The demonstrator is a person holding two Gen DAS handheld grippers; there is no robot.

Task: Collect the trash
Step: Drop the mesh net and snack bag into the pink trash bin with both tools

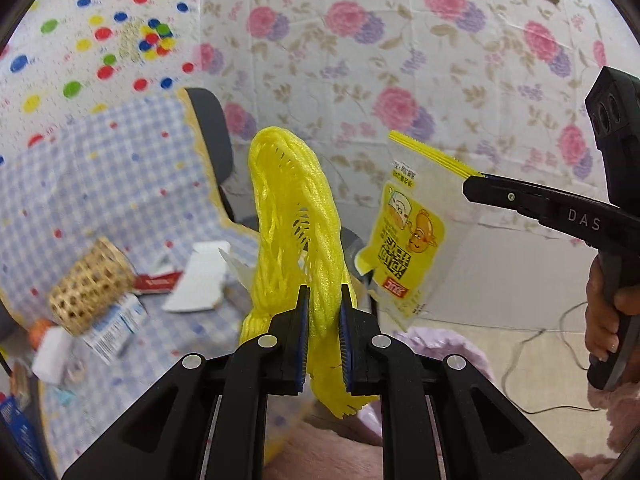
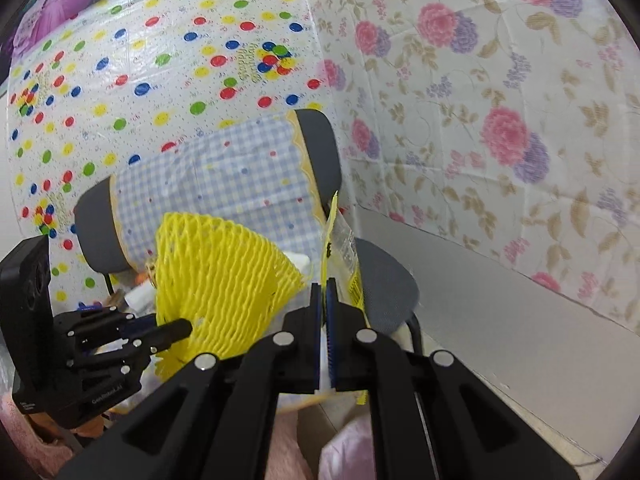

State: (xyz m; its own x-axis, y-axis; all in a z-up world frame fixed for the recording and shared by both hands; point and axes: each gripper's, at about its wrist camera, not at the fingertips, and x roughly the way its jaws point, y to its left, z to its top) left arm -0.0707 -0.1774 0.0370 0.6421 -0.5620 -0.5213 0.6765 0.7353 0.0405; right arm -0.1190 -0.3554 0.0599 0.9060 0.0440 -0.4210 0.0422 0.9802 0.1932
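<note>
My left gripper (image 1: 325,300) is shut on a yellow foam fruit net (image 1: 296,216) and holds it up in the air; the net also shows in the right wrist view (image 2: 216,276), with the left gripper (image 2: 182,326) at its lower edge. My right gripper (image 2: 324,284) is shut on a clear and yellow snack wrapper (image 2: 342,248), seen edge-on. In the left wrist view the wrapper (image 1: 412,232) hangs from the right gripper (image 1: 470,186) at its top corner, to the right of the net.
A table with a blue checked cloth (image 1: 100,184) holds a woven basket (image 1: 90,284), a white card (image 1: 204,276), a red pack (image 1: 154,282) and cartons (image 1: 116,326). A grey chair (image 2: 384,280) stands by the floral wall. A pink bag (image 1: 444,344) lies below.
</note>
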